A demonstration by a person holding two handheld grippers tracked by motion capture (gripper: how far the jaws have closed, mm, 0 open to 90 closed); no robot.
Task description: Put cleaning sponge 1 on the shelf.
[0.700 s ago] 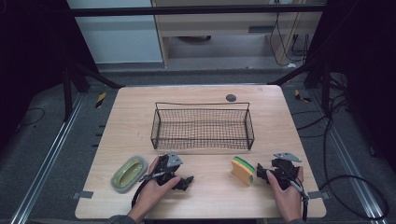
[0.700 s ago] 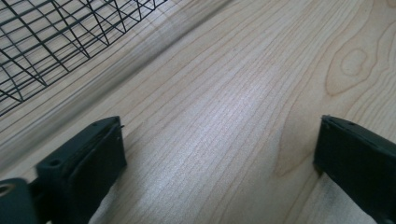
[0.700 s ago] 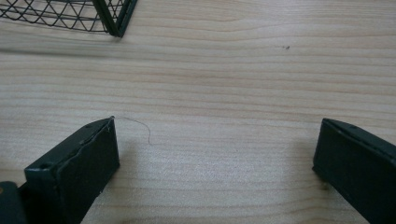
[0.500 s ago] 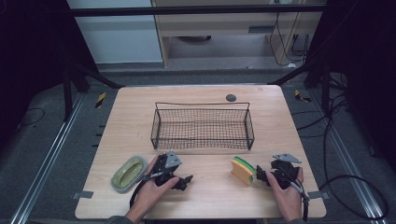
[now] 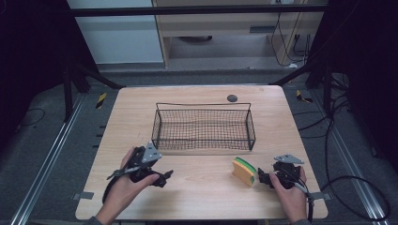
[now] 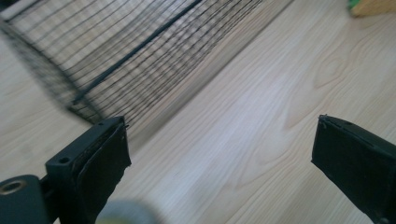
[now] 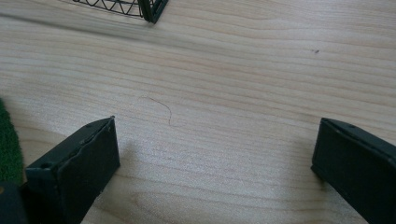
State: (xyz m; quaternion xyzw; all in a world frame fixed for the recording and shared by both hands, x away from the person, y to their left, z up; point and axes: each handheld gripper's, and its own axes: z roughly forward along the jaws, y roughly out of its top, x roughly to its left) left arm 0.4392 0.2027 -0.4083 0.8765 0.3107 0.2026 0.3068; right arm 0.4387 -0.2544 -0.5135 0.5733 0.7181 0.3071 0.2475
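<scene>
Basket (image 5: 204, 127) holds nothing. Sponge (image 5: 244, 171) lies just beside the right gripper (image 5: 264, 178), not yet gripped. Both grippers' jaws spread, left gripper (image 5: 162, 177) too

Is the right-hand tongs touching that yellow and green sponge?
Cannot tell. In the high view the right tongs sit right against the sponge; its own view shows open jaws with bare table between.

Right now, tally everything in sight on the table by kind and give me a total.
Wire basket: 1
Sponge: 1
Dark round disc: 1
Grippers: 2, the left gripper and the right gripper, both open
Total: 5
</scene>
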